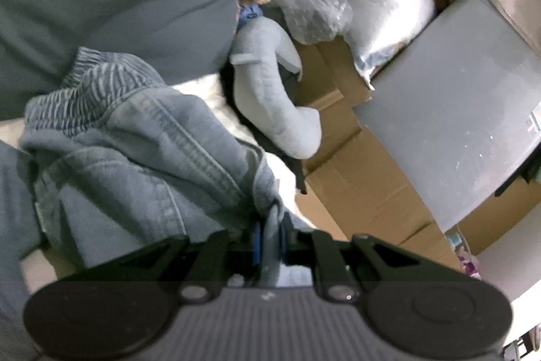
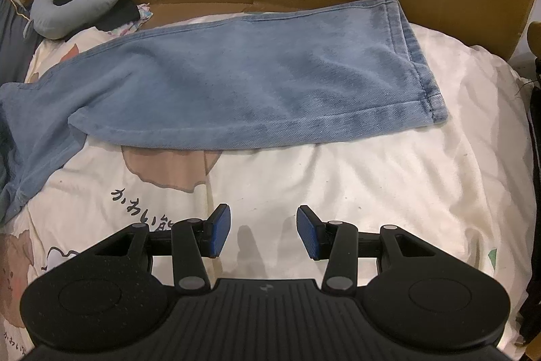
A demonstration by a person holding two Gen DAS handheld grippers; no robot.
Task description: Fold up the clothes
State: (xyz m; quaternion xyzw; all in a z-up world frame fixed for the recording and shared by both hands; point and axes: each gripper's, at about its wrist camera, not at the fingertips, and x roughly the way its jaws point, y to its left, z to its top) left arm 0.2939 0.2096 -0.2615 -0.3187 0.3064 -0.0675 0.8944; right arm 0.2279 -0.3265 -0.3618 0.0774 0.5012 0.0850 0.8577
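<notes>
Your jeans (image 2: 236, 83) lay on the bed (image 2: 389, 192), legs stacked flat with hems at the right; the waistband end (image 1: 101, 97) hung bunched from your left tongs (image 1: 270, 246), clamped on a pinch of denim; your right tongs (image 2: 263, 232) stood open and empty over the sheet; judged so, the lengthwise fold was done, the crosswise folds left; the sheet's printed script (image 2: 142, 212) was too partial to read.

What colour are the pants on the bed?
The denim pants are light, faded blue, seen best in the right wrist view.
</notes>
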